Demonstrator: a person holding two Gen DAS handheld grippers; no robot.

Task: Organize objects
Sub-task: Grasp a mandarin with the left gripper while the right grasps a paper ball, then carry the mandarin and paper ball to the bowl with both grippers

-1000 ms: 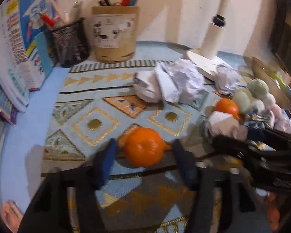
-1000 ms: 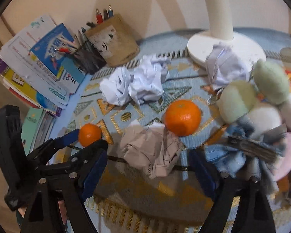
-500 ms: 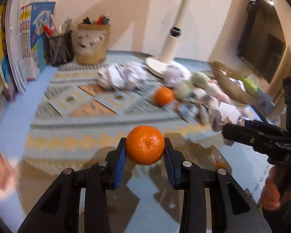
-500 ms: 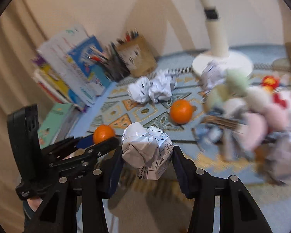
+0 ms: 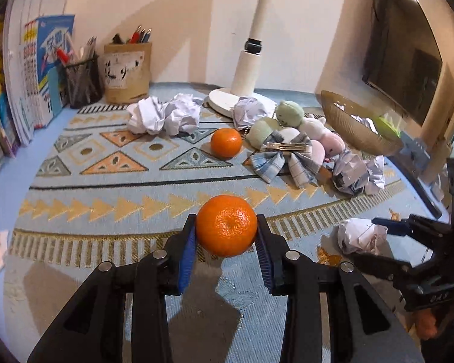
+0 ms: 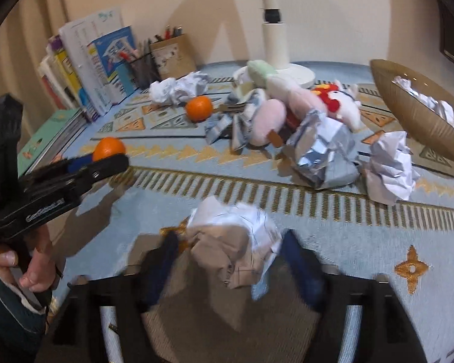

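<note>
My left gripper (image 5: 226, 236) is shut on an orange tangerine (image 5: 226, 225) and holds it above the near edge of the patterned mat (image 5: 115, 163). My right gripper (image 6: 231, 251) is shut on a crumpled paper ball (image 6: 233, 242), blurred with motion; it also shows in the left wrist view (image 5: 360, 236). A second tangerine (image 5: 226, 142) lies on the mat beside a plaid bow (image 5: 284, 160) and plush toys (image 5: 290, 118). More paper balls (image 5: 163, 115) lie behind.
A brown bowl (image 5: 354, 127) holding paper stands at the right. A white lamp base (image 5: 227, 103), a pen holder (image 5: 127, 72), a mesh pen cup (image 5: 81, 81) and books (image 5: 30, 75) line the back and left. Foil-like crumpled paper (image 6: 324, 148) lies in front of the toys.
Both grippers have pulled back toward the near edge with their loads. The right gripper has swung right and the bowl has come into its view.
</note>
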